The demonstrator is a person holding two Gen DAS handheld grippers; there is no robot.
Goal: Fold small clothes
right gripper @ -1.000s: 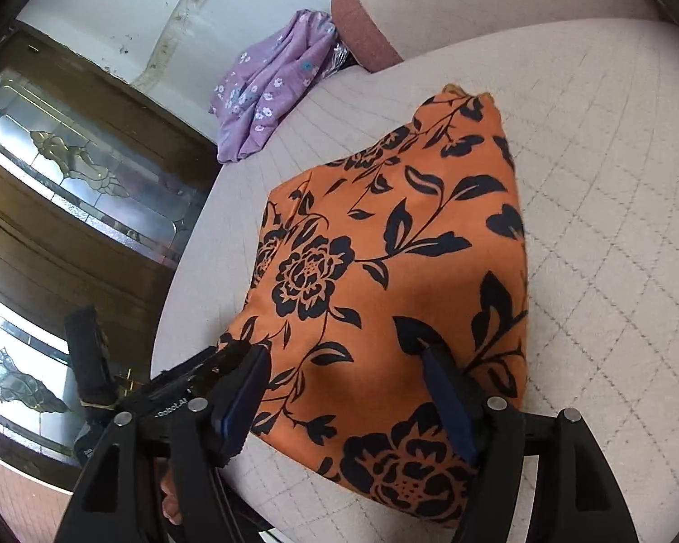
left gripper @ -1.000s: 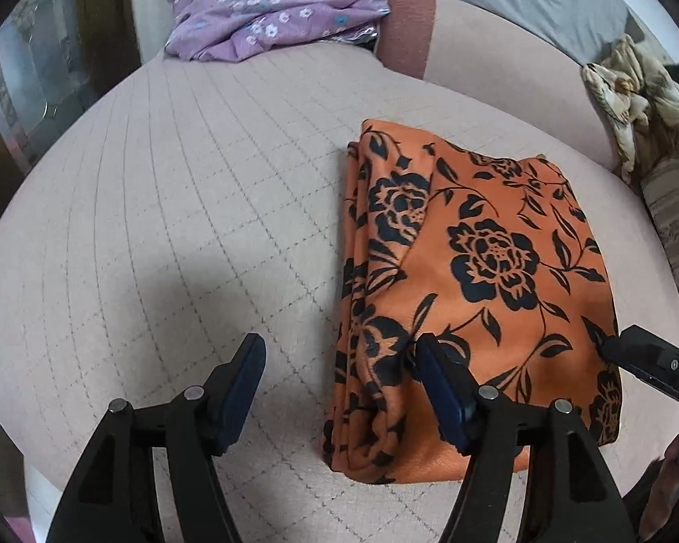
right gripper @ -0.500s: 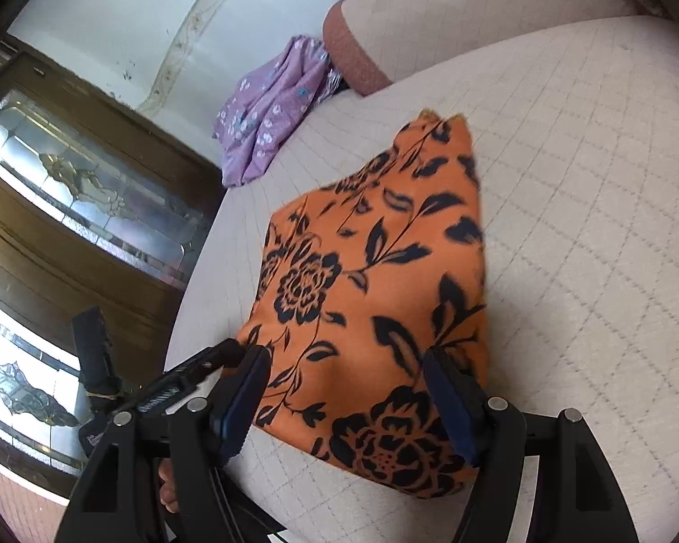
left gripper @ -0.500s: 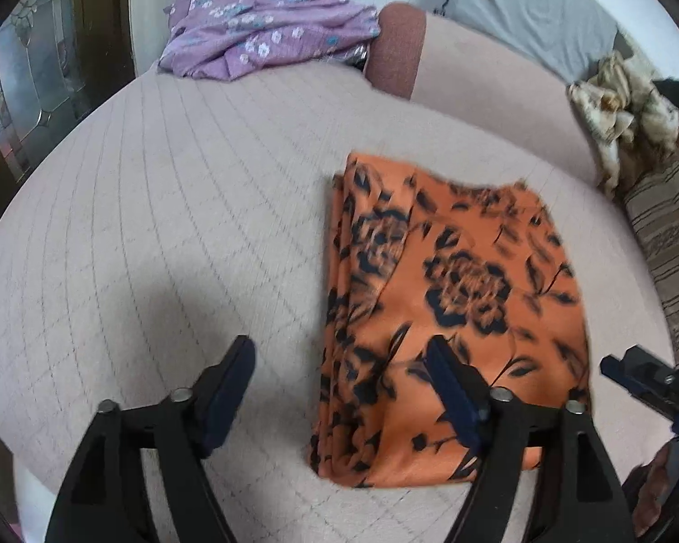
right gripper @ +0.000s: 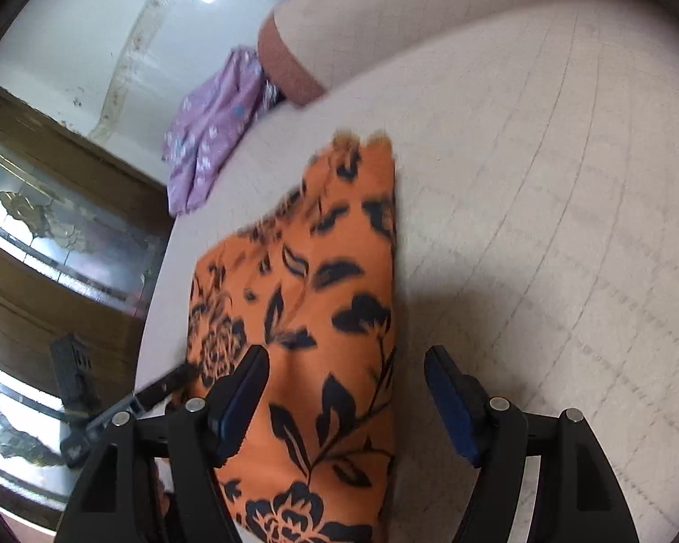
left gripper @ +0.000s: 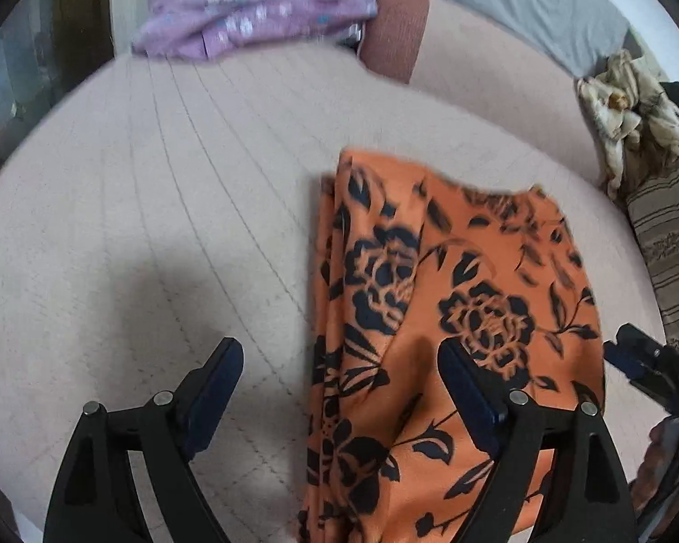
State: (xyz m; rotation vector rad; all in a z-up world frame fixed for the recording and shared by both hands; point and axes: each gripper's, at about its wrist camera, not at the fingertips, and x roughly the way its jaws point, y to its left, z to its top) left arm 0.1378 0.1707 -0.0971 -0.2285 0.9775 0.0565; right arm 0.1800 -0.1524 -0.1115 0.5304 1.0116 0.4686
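Note:
A folded orange cloth with black flowers (left gripper: 452, 294) lies flat on the quilted beige cushion (left gripper: 158, 181). My left gripper (left gripper: 344, 380) hovers over the cloth's near left corner; its jaws are opening, the cloth's folded left edge lies below the gap, and the pads press on nothing. In the right wrist view the same cloth (right gripper: 321, 271) runs away from me. My right gripper (right gripper: 346, 393) stands open above its near right edge, left finger over the fabric, right finger over bare cushion. The right gripper's dark tip (left gripper: 643, 362) shows beside the cloth's right edge.
A purple floral garment (left gripper: 249, 13) lies at the cushion's far edge, next to a brown-ended bolster (left gripper: 396, 31). A crumpled cream cloth (left gripper: 629, 108) and a striped cushion (left gripper: 670, 235) sit at the right. A wooden door with glass panels (right gripper: 45, 226) stands past the cushion's left edge.
The left jaws have spread wider. The right gripper has slid to the right, so the cloth's right edge now lies between its fingers. The cloth itself has stayed flat.

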